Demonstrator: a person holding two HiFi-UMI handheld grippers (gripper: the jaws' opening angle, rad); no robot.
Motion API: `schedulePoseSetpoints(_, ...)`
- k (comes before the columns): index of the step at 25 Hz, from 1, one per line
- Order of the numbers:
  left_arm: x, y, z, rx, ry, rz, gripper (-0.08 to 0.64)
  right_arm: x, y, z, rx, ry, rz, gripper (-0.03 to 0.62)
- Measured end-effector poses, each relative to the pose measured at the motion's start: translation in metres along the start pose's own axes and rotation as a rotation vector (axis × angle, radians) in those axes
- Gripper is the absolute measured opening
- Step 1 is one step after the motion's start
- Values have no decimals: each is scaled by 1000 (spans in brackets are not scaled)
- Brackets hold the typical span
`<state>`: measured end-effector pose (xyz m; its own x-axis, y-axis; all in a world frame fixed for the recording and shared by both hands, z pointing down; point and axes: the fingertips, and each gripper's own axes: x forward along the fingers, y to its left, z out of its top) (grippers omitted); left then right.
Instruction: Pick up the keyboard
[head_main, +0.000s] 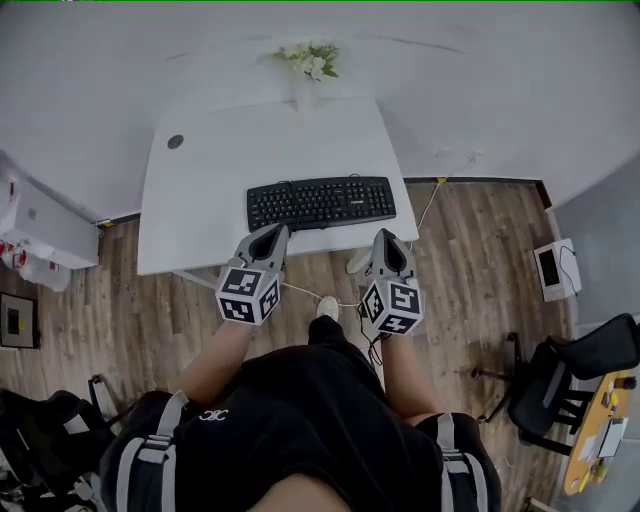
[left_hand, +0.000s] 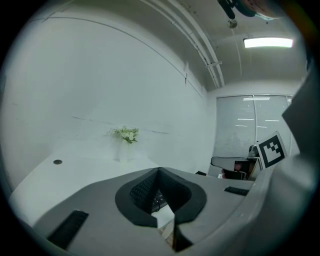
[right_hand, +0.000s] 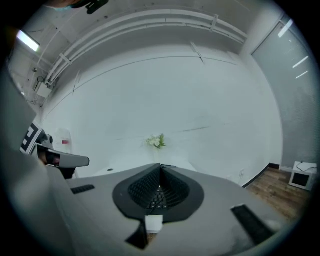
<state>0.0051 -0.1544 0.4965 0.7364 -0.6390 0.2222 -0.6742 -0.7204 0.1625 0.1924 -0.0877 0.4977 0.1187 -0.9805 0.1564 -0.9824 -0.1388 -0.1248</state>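
Observation:
A black keyboard lies near the front edge of the white desk. My left gripper sits just short of the keyboard's left front corner, jaws shut and empty. My right gripper hangs just off the desk's front edge near the keyboard's right end, jaws shut with nothing in them. In the left gripper view the shut jaws of the left gripper fill the bottom, and keyboard keys show through the notch. The right gripper view shows the same, with keys in the notch.
A small vase of white flowers stands at the desk's back edge by the wall. A cable hole marks the desk's left. A cable drops off the right side. A black office chair and a white box stand at the right on the wood floor.

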Motion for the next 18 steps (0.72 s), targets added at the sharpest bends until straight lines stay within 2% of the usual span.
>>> schedulePoseSetpoints(10,81,37,1,-57,86,143,0,106,-65,-1,-14,113,74,5)
schedulePoseSetpoints(18,106,79,-5,-118,121,256,0,169,-72,-16,-29,200,150,5)
